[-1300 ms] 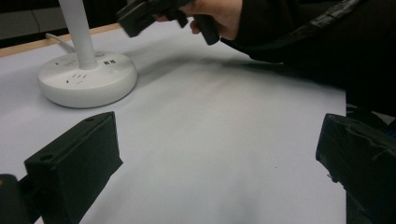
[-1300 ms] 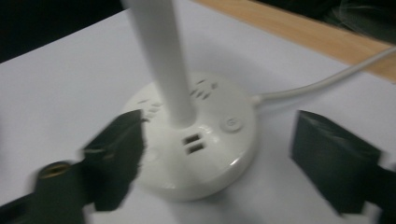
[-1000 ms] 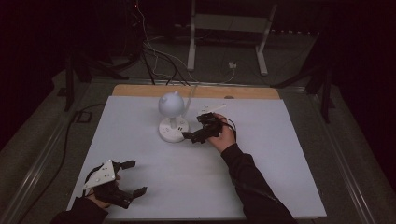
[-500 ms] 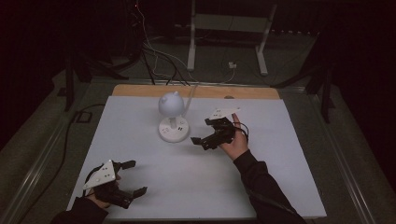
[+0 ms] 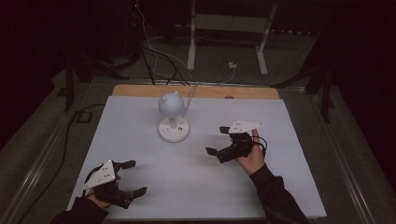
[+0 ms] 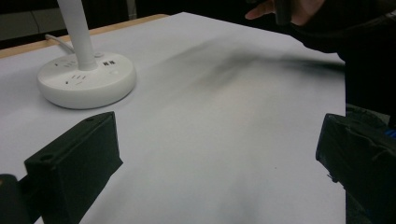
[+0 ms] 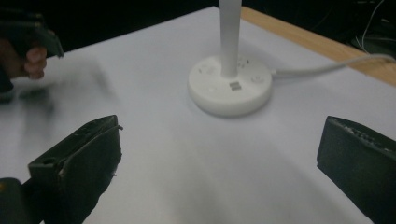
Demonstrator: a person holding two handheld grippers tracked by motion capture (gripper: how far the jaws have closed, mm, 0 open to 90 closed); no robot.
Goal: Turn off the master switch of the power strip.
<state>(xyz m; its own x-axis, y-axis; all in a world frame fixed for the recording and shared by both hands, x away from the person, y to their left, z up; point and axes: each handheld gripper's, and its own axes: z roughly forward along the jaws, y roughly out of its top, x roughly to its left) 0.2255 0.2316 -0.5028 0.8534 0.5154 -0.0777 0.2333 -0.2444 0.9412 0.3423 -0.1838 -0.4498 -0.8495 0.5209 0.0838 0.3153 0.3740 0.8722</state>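
In the high view a white lamp [image 5: 173, 116] stands in the upper middle of the frame, on the white table [image 5: 140, 140]. Its round base lies flat on the table, a thin stem rises from it, and a round head sits on top. A white cable goes from the base toward the wooden edge [image 5: 140, 90] at the top of the table.

The right gripper [image 5: 218, 141] is right of centre in that view, to the lower right of the lamp base and apart from it. A hand [image 5: 252, 156] holds it from below, and a sleeve runs down to the bottom edge. The jaws are spread wide and grasp nothing. In the right gripper view the lamp [image 7: 230, 84] is in the upper middle, between the two black jaws but well beyond them, and its cable leaves to the right.

The left gripper [image 5: 134, 177] is in the lower left of the high view, near the bottom edge of the table and well apart from the lamp. Its jaws are also released wide, with nothing between them. In the left gripper view the lamp [image 6: 86, 79] is in the upper left, and the other hand [image 6: 289, 9] is at the top right.
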